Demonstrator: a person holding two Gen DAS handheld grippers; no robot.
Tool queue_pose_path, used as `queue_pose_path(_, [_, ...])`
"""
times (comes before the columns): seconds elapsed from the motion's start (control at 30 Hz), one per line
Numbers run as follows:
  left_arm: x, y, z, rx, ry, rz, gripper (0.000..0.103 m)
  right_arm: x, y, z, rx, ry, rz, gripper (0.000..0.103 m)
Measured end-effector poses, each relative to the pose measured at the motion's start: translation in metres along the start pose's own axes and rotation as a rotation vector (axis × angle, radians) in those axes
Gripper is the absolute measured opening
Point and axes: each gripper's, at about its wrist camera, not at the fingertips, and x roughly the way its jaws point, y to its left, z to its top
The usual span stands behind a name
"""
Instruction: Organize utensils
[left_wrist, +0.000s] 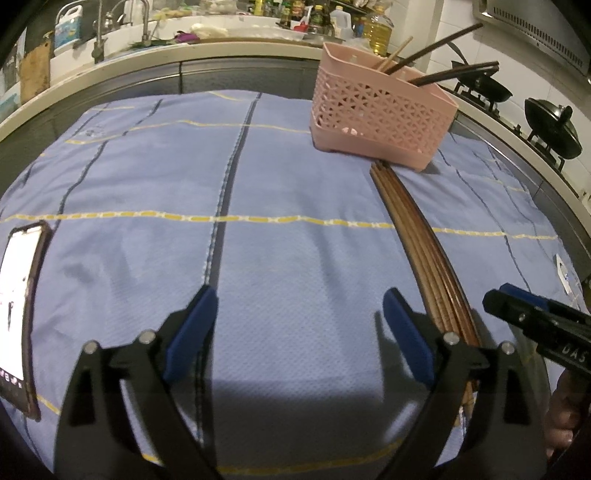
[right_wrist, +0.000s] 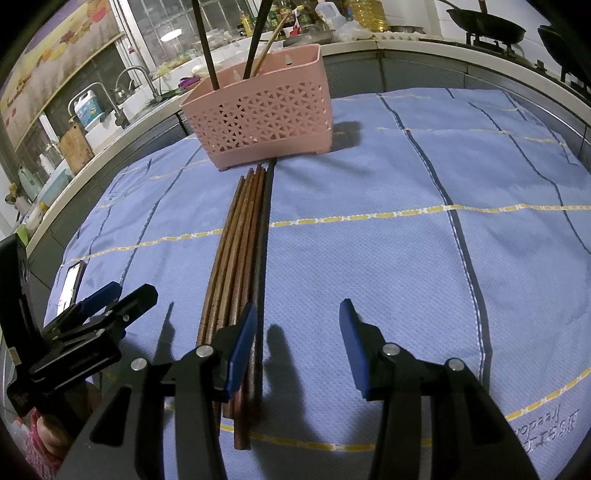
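Observation:
A pink lattice basket (left_wrist: 380, 114) stands on the blue cloth (left_wrist: 258, 177) at the far right; it also shows in the right wrist view (right_wrist: 266, 114). Several chopsticks stand in it. A bundle of brown chopsticks (left_wrist: 417, 236) lies on the cloth from the basket toward me, also in the right wrist view (right_wrist: 240, 251). My left gripper (left_wrist: 299, 332) is open and empty, left of the bundle. My right gripper (right_wrist: 295, 343) is open and empty, its left finger over the bundle's near end. Each gripper appears in the other's view (left_wrist: 535, 325) (right_wrist: 110, 310).
A phone (left_wrist: 18, 306) with a lit screen lies at the cloth's left edge. A counter with a sink, faucets (left_wrist: 99, 33) and bottles runs behind. Black woks (left_wrist: 550, 125) sit on a stove at the right.

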Motion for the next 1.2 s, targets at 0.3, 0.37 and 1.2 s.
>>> queue_pose_path(0.3, [-0.004,0.006,0.003,-0.027,0.005,-0.088,0.078,0.002,0.008,-0.003,-0.056,0.015,-0.001,0.042])
queue_pose_path(0.37, [-0.003,0.002,0.004,-0.025,0.025,-0.133,0.068,0.002,0.011,-0.005,-0.077,0.017,-0.008,0.04])
queue_pose_path(1.2, [0.017,-0.071,0.009,0.155,0.097,-0.032,0.054,0.003,0.011,-0.014,-0.207,-0.028,-0.072,0.039])
